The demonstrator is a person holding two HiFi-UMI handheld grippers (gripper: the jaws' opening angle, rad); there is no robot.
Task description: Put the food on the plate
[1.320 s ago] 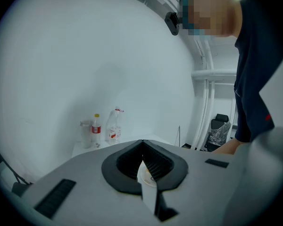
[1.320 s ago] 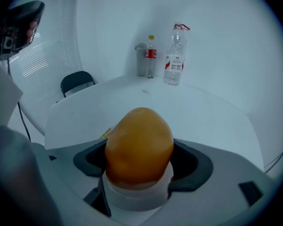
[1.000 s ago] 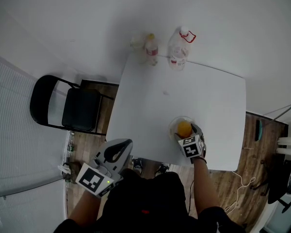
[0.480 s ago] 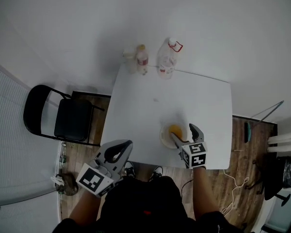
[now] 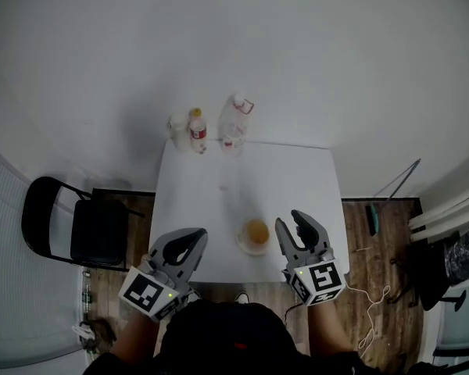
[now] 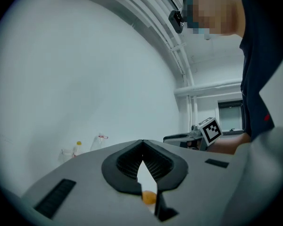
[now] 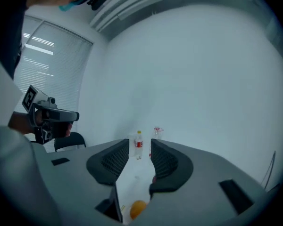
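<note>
An orange [image 5: 256, 230] lies on a small clear plate [image 5: 243, 244] near the front edge of the white table [image 5: 242, 178]. It also shows low in the left gripper view as the orange [image 6: 148, 197] and in the right gripper view as the orange [image 7: 138, 208]. My right gripper [image 5: 291, 221] hangs just right of the plate, raised off it. Its jaws have just been closing and stand partly open, nothing between them [image 7: 140, 144]. My left gripper [image 5: 194, 238] hovers left of the plate with its tips together, empty [image 6: 142, 147].
Two plastic bottles [image 5: 197, 135] [image 5: 234, 126] and a small clear cup [image 5: 177, 126] stand at the table's far edge. A black folding chair [image 5: 70, 229] stands left of the table on the wood floor. A cable [image 5: 371, 319] lies on the floor at right.
My right gripper has lifted away from the plate, drawn back to the right, and its jaws have narrowed; the orange stays on the plate. The left gripper has risen a little.
</note>
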